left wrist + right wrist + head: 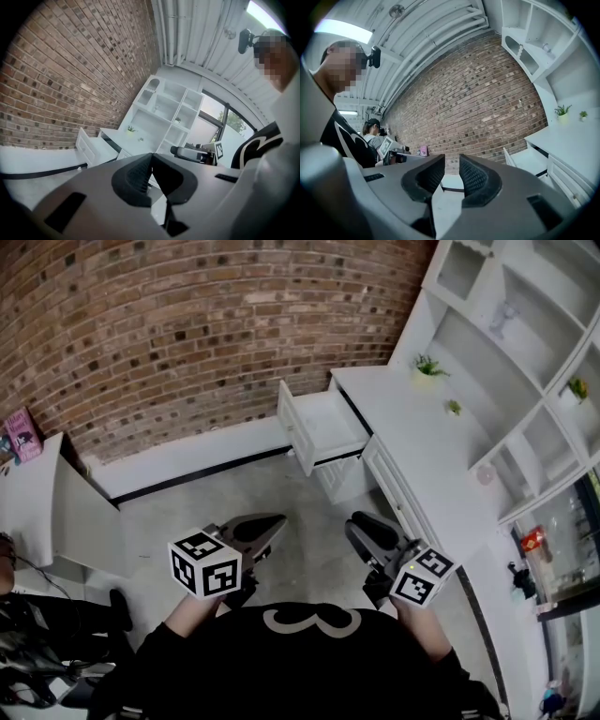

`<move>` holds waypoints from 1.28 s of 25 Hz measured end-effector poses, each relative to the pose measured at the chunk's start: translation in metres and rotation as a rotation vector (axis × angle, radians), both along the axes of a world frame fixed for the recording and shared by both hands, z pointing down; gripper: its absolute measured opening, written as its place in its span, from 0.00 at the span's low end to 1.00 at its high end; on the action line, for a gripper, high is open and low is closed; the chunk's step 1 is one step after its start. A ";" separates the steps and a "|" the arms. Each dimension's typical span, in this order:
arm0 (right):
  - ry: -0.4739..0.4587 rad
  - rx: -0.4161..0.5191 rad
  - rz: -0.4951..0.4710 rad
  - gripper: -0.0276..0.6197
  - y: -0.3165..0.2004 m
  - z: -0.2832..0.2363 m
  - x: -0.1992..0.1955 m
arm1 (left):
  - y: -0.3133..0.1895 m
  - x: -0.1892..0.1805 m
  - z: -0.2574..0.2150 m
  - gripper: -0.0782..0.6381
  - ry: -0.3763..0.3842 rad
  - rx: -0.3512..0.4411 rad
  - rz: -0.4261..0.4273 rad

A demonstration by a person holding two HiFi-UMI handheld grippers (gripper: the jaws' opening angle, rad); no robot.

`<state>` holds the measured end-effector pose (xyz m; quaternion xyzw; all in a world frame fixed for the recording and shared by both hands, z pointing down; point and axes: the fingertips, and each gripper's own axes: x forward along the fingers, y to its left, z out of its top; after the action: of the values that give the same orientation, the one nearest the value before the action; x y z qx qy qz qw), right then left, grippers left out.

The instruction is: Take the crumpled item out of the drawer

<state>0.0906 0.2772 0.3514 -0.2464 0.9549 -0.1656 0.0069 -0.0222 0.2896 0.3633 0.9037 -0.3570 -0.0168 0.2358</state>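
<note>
Left gripper [274, 523]: you hold its jaws closed tip to tip, with nothing between them. Right gripper [358, 523]: its jaws stand a narrow gap apart, also empty. Ahead of both and well apart, the drawer [292, 427] stands pulled out of the white desk [412, 442]. Whether the crumpled item lies inside cannot be told.

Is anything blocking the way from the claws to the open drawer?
Nothing visible does. Only bare floor lies between the left claw, the right claw and the open drawer. No crumpled item shows inside it from here.
</note>
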 end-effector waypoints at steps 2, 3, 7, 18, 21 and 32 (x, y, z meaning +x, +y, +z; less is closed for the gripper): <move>0.026 0.006 0.013 0.20 -0.002 0.003 0.000 | 0.000 -0.004 0.001 0.11 -0.001 -0.003 -0.014; 0.040 0.006 0.024 0.21 -0.004 0.005 0.001 | 0.000 -0.006 0.001 0.11 -0.002 -0.005 -0.020; 0.082 0.017 0.044 0.31 -0.015 0.009 0.001 | 0.000 -0.014 0.000 0.11 -0.011 -0.001 -0.043; 0.060 -0.015 0.028 0.49 -0.087 0.017 -0.014 | -0.045 -0.050 0.005 0.11 -0.042 -0.020 -0.141; 0.059 -0.035 0.015 0.54 -0.120 0.026 -0.026 | -0.068 -0.068 0.017 0.11 -0.050 -0.056 -0.176; 0.041 -0.116 0.002 0.62 -0.276 0.046 -0.072 | -0.221 -0.113 0.042 0.11 -0.068 -0.167 -0.221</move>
<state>0.0185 0.0012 0.3972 -0.2507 0.9433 -0.2158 -0.0267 -0.1354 0.0687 0.4049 0.8362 -0.4623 0.0177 0.2947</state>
